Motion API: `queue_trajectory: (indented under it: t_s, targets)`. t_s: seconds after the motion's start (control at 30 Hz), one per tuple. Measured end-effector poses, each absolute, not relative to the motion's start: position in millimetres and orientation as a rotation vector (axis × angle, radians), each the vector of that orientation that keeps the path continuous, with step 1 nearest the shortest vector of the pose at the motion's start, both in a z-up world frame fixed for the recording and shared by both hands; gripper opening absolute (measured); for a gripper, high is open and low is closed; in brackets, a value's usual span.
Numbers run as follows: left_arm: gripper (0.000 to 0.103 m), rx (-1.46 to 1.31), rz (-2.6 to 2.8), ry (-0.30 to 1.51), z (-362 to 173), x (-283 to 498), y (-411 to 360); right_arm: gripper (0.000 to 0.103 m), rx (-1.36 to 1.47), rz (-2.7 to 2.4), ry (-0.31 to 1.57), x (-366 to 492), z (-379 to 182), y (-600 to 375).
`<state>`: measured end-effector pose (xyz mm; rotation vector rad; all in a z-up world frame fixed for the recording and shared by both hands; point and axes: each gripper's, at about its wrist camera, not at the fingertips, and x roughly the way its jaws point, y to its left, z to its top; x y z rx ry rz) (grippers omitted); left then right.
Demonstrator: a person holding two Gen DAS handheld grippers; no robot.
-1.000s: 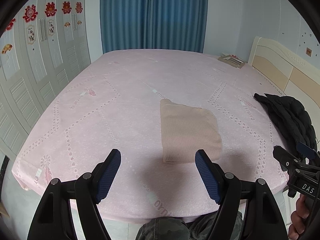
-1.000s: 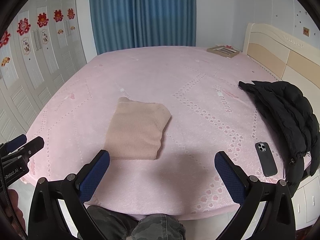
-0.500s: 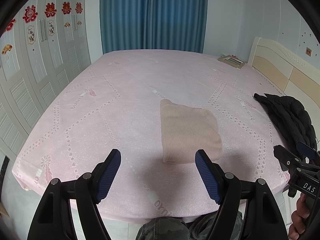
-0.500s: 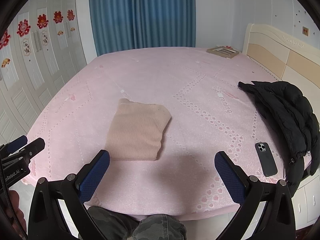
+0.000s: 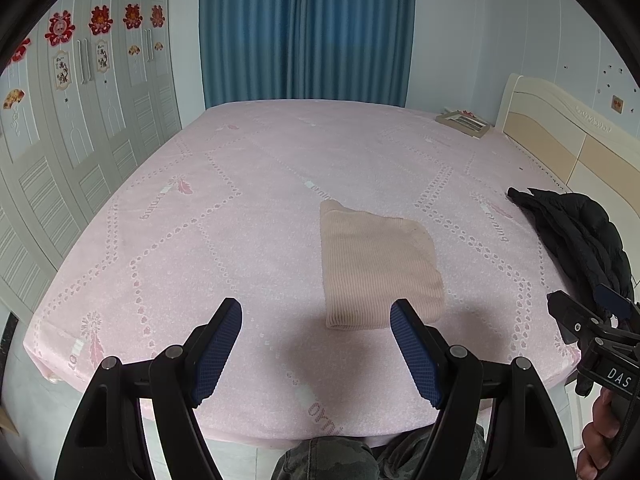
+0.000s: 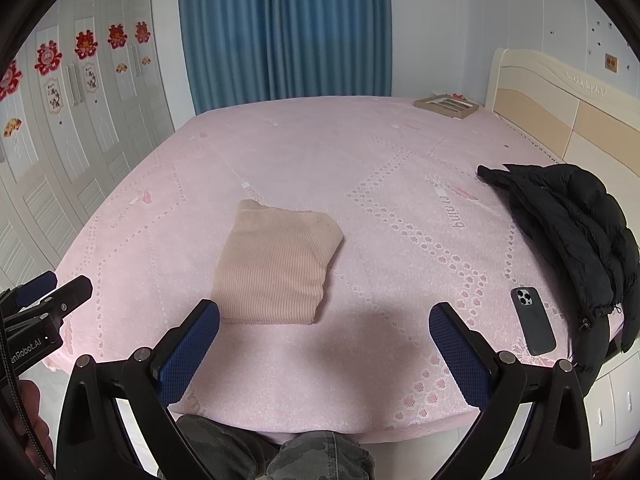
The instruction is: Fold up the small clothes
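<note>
Both hand-held grippers, left (image 5: 316,332) and right (image 6: 324,334), hover spread and empty above the bed's (image 5: 240,184) near edge, the folded beige garment (image 5: 378,266) lying just ahead between them, long axis running away, about equally near each.

Home bedroom: wide bed (image 5: 240,184) with pink cover, headboard (image 6: 560,112), wardrobe doors (image 5: 100,132), blue curtains (image 5: 304,28).

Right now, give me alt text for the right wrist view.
A folded beige garment lies on a pink bed, beyond the open, empty right gripper. A phone and black jacket lie to the right; the left gripper shows at the left edge.
</note>
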<state>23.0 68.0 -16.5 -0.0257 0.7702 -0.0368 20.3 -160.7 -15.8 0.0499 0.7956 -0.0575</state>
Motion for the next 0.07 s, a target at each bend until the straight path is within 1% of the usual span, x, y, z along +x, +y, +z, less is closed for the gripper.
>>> queue_trajectory:
  t_s: [0.07]
  targets:
    - [0.075, -0.024, -0.038, 0.771, -16.6, 23.5, 68.1, 0.103, 0.05, -0.057, 0.796, 21.7, -16.4, -160.1]
